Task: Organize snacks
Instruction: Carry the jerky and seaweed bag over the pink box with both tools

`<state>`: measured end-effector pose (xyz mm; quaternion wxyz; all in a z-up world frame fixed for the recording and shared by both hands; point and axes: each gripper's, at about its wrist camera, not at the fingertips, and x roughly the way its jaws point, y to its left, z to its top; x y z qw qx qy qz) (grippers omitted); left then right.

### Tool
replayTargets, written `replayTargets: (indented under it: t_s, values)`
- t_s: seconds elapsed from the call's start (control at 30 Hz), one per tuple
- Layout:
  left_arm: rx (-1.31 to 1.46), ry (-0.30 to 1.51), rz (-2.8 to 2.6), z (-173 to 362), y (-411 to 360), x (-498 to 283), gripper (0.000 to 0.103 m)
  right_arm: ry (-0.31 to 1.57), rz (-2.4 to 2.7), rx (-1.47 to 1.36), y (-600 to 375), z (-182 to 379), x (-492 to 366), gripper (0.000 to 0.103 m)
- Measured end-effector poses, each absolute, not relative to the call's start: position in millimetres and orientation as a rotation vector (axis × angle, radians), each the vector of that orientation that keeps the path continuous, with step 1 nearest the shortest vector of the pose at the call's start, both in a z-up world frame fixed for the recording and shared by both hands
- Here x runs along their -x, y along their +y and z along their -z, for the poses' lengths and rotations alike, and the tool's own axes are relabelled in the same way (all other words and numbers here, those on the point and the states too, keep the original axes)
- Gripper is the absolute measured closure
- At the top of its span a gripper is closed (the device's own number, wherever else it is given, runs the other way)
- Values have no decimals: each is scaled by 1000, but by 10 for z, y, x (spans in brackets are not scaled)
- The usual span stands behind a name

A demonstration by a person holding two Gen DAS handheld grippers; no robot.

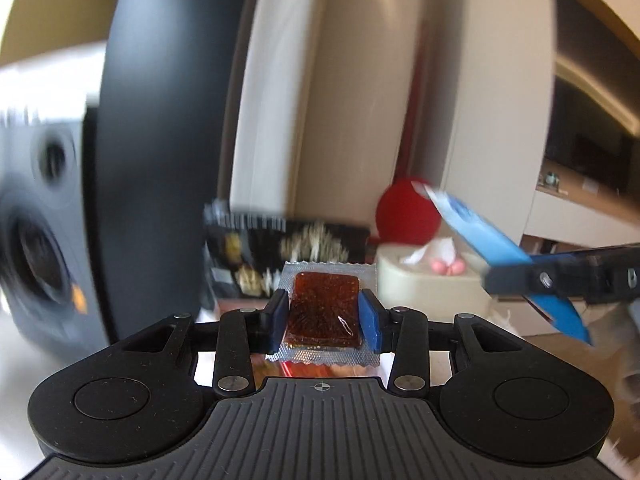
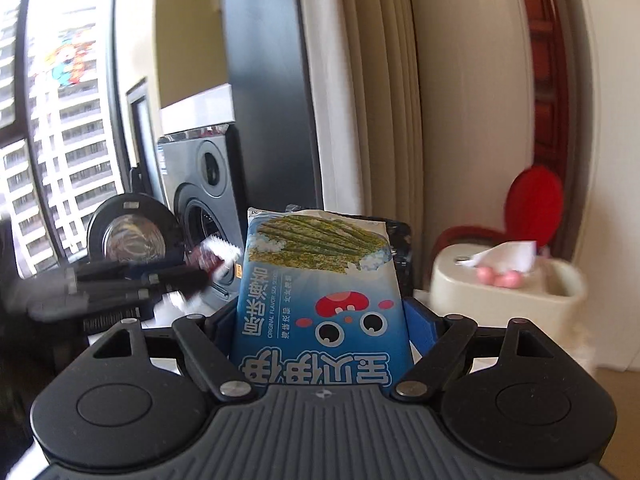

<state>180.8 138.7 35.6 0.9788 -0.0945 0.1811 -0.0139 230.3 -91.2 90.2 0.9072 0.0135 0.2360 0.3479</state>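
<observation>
My left gripper (image 1: 325, 312) is shut on a small clear-wrapped brown candy slab (image 1: 324, 308), held in the air. My right gripper (image 2: 320, 316) is shut on a blue seaweed snack packet (image 2: 320, 280), held upright. The right gripper with the blue packet (image 1: 480, 236) shows at the right of the left wrist view. The left gripper with the candy (image 2: 212, 256) shows blurred at the left of the right wrist view. A black snack bag (image 1: 280, 256) stands behind, against the curtain.
A dark speaker (image 1: 36, 240) stands at the left beside a black monitor back (image 1: 160, 140). A cream tissue box (image 2: 504, 292) with pink beads and a red round object (image 2: 536, 204) sit at the right. Pale curtains (image 2: 380, 100) hang behind.
</observation>
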Motion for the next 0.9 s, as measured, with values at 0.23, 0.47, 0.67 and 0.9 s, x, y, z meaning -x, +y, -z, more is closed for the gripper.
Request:
replayTargets:
  t_s: [0.23,0.47,0.67,0.9]
  values:
    - [372,602,60,222,1687,-2413,59,718,-751,-64,-100,-341,-3221,19]
    - [150,610,0,251,1519,-2326,62,931,-645,-60,137,229,-3612,19]
    - [400,466,120,84,1746,-2187,63,791,-765,-148,-62,-79,-3479,18]
    - [396,457,129,11,1676,-1790,63,591,-722,-57,-503,-419,-3123,18]
